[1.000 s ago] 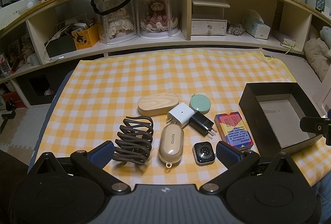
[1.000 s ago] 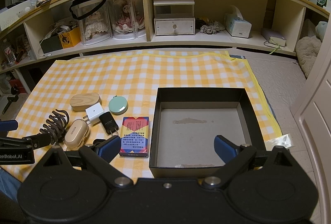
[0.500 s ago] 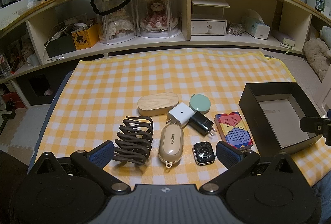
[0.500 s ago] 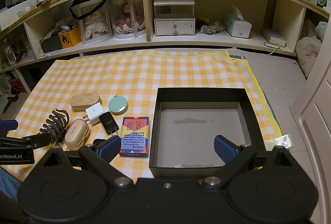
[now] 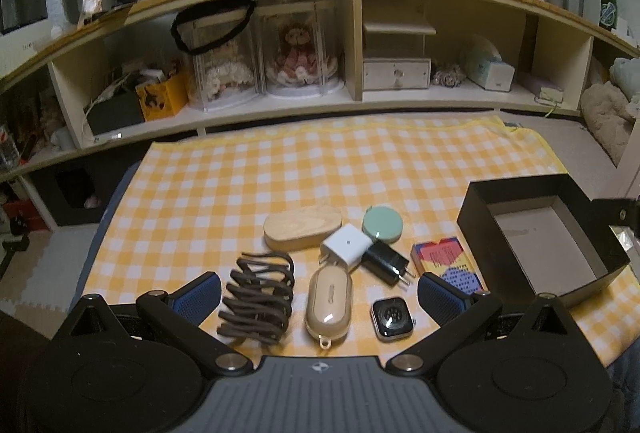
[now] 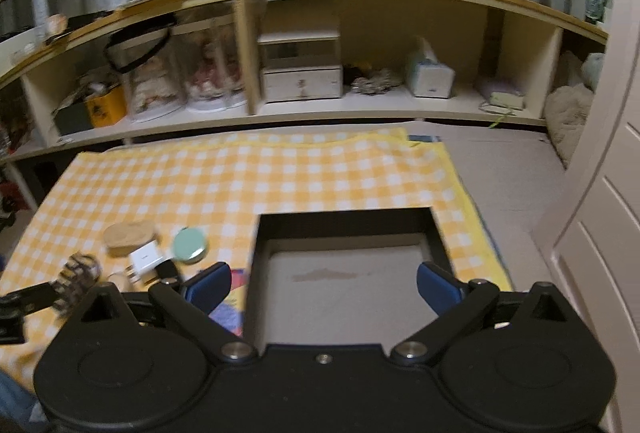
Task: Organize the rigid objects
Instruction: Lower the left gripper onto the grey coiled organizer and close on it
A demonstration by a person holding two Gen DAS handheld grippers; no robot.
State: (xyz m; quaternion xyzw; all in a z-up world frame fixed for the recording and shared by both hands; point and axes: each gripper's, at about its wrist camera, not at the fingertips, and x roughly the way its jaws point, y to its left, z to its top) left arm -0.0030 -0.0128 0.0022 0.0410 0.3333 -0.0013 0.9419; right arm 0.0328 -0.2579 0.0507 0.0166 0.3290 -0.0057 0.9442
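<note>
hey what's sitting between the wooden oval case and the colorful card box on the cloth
In the left wrist view, the white charger, the black plug adapter and the mint green round case lie between the wooden oval case and the card box.

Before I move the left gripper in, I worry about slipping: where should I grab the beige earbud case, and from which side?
Probably across its long flat sides, near the middle, coming straight down from above. The earbud case lies flat on the cloth, long axis pointing away from the left gripper, whose open jaws already straddle it. Its rounded ends would slip. The hair claw sits close on its left.
</note>
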